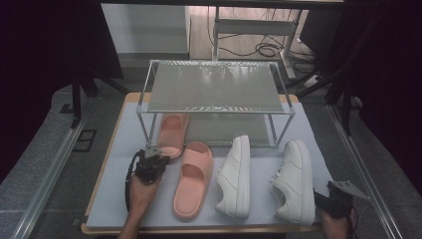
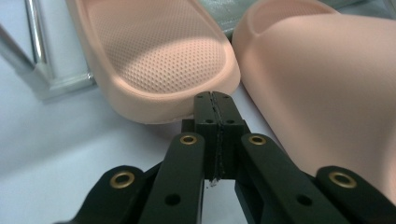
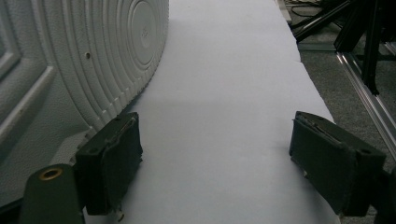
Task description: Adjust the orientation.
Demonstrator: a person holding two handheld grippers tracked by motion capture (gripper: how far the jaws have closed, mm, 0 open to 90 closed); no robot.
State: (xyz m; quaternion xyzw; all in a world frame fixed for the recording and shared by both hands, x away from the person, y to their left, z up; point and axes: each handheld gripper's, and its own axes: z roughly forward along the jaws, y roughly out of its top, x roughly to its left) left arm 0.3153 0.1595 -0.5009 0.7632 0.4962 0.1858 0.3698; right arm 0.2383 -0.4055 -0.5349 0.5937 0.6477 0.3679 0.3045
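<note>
Lying on the table [image 1: 114,199]: two pink slides [image 1: 193,179], two white sneakers [image 1: 236,177]; left tongs [image 2: 215,100] closed, empty; right tongs [image 3: 212,161] wide open, empty.

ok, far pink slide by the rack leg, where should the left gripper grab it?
Probably the heel rim of the far pink slide. It faces the left gripper, and the sole lies flat, footbed up. Come in low from the near side with one jaw over the footbed, one under the edge. The jaws are shut, so open them first.
</note>
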